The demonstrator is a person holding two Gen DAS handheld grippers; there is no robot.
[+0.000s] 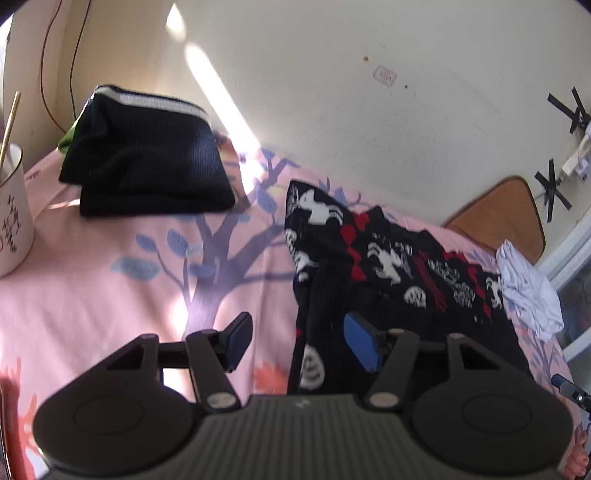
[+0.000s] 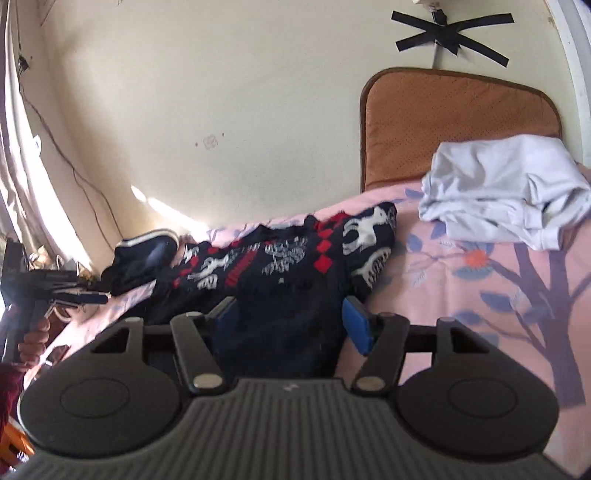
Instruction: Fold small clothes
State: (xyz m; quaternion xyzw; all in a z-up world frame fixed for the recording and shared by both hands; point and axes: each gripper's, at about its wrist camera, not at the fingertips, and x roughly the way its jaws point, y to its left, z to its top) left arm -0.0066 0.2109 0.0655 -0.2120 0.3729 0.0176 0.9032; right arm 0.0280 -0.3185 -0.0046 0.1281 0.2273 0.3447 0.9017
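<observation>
Surface: a bench under a pink tree-print cloth (image 1: 110,306), sunlit in patches.
Room: cream wall (image 1: 332,92) behind, black tape crosses (image 2: 452,33) holding a cable, a brown padded mat (image 2: 458,122) leaning against the wall.
Container: a white mug (image 1: 13,218) at the left edge, a thin gold stick (image 1: 9,129) standing in it.
Clothes: patterned black sweater (image 1: 388,258) spread mid-bench; folded black garment (image 1: 147,166) at the back left; crumpled white garment (image 2: 506,188) at the right by the mat.
Left tongs (image 1: 299,339): released, over the sweater's left edge, gripping nothing.
Right tongs (image 2: 291,319): released, over the sweater's dark hem, pads not pressing it.
</observation>
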